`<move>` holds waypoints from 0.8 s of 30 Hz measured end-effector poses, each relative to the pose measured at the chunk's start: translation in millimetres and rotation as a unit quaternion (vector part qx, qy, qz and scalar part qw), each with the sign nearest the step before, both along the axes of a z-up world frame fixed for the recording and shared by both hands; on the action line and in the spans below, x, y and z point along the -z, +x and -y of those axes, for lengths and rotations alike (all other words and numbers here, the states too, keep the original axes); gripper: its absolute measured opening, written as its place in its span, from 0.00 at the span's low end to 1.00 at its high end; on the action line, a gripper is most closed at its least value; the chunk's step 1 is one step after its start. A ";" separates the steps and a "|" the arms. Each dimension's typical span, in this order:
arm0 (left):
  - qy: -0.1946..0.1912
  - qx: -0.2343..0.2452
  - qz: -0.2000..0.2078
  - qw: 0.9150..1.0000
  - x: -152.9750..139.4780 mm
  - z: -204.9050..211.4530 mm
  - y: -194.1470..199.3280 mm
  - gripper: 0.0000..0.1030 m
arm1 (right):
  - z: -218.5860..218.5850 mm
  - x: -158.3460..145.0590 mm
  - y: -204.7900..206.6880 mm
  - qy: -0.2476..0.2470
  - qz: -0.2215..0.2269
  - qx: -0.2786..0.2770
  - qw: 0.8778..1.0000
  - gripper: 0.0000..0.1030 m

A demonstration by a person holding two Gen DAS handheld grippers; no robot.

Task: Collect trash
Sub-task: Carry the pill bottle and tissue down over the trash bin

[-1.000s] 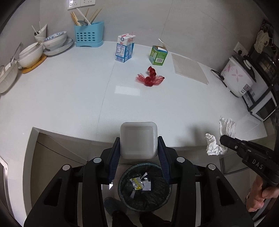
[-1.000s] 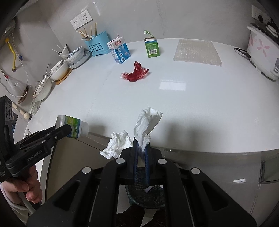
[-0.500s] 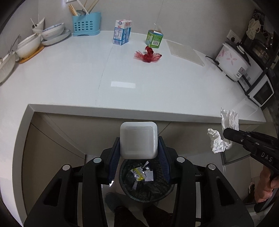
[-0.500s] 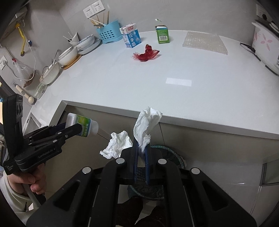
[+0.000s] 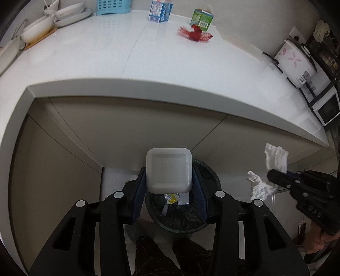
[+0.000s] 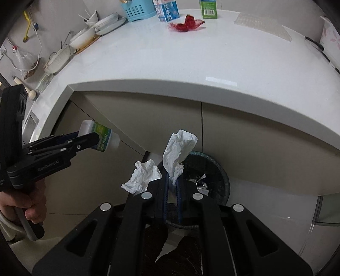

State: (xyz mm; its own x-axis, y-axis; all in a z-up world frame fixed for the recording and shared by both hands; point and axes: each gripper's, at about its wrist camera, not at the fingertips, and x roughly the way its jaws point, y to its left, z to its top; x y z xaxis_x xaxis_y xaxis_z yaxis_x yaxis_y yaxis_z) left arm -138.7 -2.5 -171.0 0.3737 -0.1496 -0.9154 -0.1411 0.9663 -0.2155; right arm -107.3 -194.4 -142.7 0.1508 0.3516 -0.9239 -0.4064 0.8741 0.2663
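My left gripper [image 5: 169, 169] is shut on a small white bottle [image 5: 169, 171] with a green label, held bottom-first over the dark round bin [image 5: 184, 214] on the floor. In the right wrist view that left gripper [image 6: 93, 140] holds the bottle [image 6: 102, 138] at the left. My right gripper [image 6: 172, 178] is shut on crumpled white tissue [image 6: 178, 148], with more tissue [image 6: 142, 176] hanging at its left, just above the bin [image 6: 212, 174]. The left wrist view shows the right gripper [image 5: 274, 175] with the tissue [image 5: 276, 158] at the right. The bin holds wrappers.
The white counter [image 5: 148, 61] lies above and behind, its edge overhanging beige cabinet doors [image 5: 119, 131]. On it lie a red net [image 5: 195, 35], a blue milk carton [image 5: 159, 12], a green carton [image 5: 201, 19], stacked bowls [image 5: 42, 31] and a rice cooker [image 5: 295, 61].
Both grippers have sunk from counter height to below the counter edge, towards the bin. The bottle and the tissue stay gripped. The bin looks larger and nearer.
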 end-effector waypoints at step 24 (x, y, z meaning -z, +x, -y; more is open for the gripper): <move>0.028 0.016 -0.036 0.999 42.3 -9.8 -17.9 0.39 | -13.5 168.2 -18.6 -0.084 -0.160 -0.004 0.984 0.06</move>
State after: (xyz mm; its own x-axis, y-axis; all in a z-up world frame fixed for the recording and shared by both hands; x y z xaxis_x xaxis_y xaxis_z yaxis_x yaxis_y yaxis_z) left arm -156.6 7.3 -213.3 0.3028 -0.1083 -0.9469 -0.1234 0.9807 -0.1516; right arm -125.9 -180.9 -311.0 -0.1582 0.1908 -0.9688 -0.3321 0.9137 0.2342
